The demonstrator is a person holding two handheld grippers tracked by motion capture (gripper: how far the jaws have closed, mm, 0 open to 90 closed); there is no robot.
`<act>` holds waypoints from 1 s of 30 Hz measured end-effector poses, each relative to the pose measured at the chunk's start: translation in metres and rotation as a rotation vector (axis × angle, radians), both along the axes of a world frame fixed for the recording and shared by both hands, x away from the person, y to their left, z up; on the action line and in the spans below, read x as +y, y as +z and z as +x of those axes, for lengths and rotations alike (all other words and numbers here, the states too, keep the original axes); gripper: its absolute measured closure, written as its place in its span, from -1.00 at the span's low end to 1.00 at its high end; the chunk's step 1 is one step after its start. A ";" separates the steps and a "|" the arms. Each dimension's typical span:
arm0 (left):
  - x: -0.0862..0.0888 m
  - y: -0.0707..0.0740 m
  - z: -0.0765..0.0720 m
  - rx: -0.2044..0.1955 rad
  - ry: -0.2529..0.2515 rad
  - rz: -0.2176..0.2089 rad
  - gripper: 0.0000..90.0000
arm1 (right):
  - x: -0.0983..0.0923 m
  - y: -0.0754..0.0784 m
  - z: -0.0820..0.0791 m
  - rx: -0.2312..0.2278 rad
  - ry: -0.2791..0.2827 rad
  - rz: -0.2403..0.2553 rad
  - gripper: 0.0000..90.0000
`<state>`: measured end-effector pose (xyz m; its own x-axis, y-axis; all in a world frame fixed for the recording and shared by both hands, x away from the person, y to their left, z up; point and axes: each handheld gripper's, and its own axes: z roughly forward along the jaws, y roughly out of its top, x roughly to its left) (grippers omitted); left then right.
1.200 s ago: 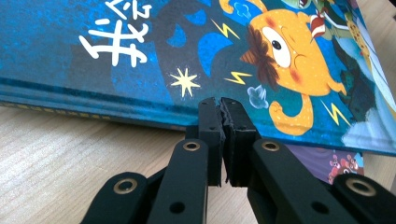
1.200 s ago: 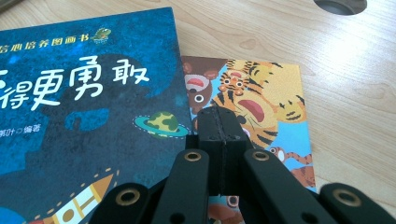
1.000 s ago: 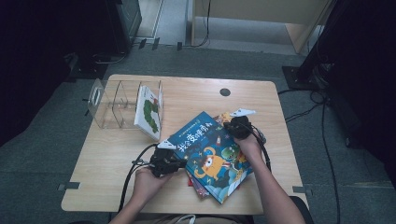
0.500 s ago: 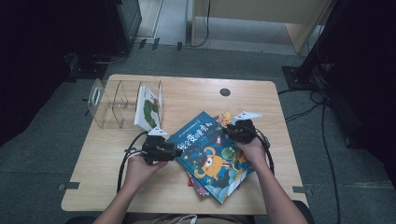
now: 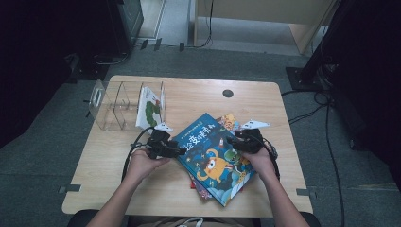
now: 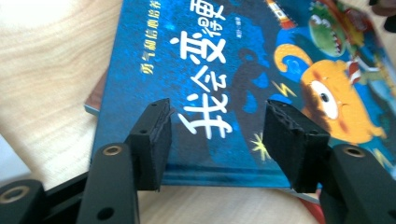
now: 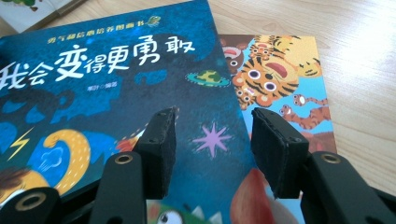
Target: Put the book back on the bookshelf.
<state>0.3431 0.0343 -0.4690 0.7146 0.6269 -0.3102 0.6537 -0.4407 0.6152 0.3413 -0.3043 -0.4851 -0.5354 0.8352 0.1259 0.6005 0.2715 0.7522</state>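
The blue book [image 5: 215,158] lies flat at the lower centre of the high view, on top of a stack of other books, turned diagonally on the desk [image 5: 189,97]. The left tool [image 5: 171,150] sits at the book's left edge; the right tool [image 5: 235,142] sits over its upper right edge. Both tools are held by the person's hands, which enter from the bottom of the frame.

Left tool [image 6: 217,126]: jaws apart, having just been opening. In the left gripper view the blue book [image 6: 224,70] shows in the gap behind the pads, with its near edge below them; the pads do not press on it.

Right tool [image 7: 212,137]: jaws apart, likewise just opened further. In the right gripper view the blue book [image 7: 116,79] lies below and behind the gap, ungripped.

The right gripper view shows a tiger book [image 7: 285,79] projecting from under the blue book at right; in the high view this is a small coloured corner. The left gripper view shows a lower book's edge protruding at the left. The high view adds a clear rack [image 5: 116,106] at upper left holding one upright book [image 5: 150,109].

Bare desk surface lies in the upper centre and upper right and at lower left. The stack's lower corner reaches close to the desk's near edge.
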 end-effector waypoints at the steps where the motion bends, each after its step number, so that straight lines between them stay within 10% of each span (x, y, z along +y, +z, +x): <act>1: -0.001 0.000 0.001 -0.002 0.001 0.007 -0.05 | 0.000 0.000 -0.002 0.005 -0.004 0.000 0.12; 9: -0.004 0.001 0.012 -0.015 -0.012 0.016 -0.05 | -0.003 0.002 -0.017 -0.009 -0.002 0.006 0.14; 20: -0.011 0.007 0.018 -0.075 -0.012 0.087 0.48 | -0.014 0.001 -0.033 -0.003 -0.028 0.014 0.32; 30: -0.001 0.003 0.036 -0.010 0.002 0.037 0.95 | -0.027 0.000 -0.054 0.001 -0.063 -0.009 0.71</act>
<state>0.3794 0.0331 -0.4663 0.7161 0.6394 -0.2799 0.6486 -0.4615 0.6053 0.2876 -0.3310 -0.4853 -0.4812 0.8685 0.1189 0.6177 0.2397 0.7490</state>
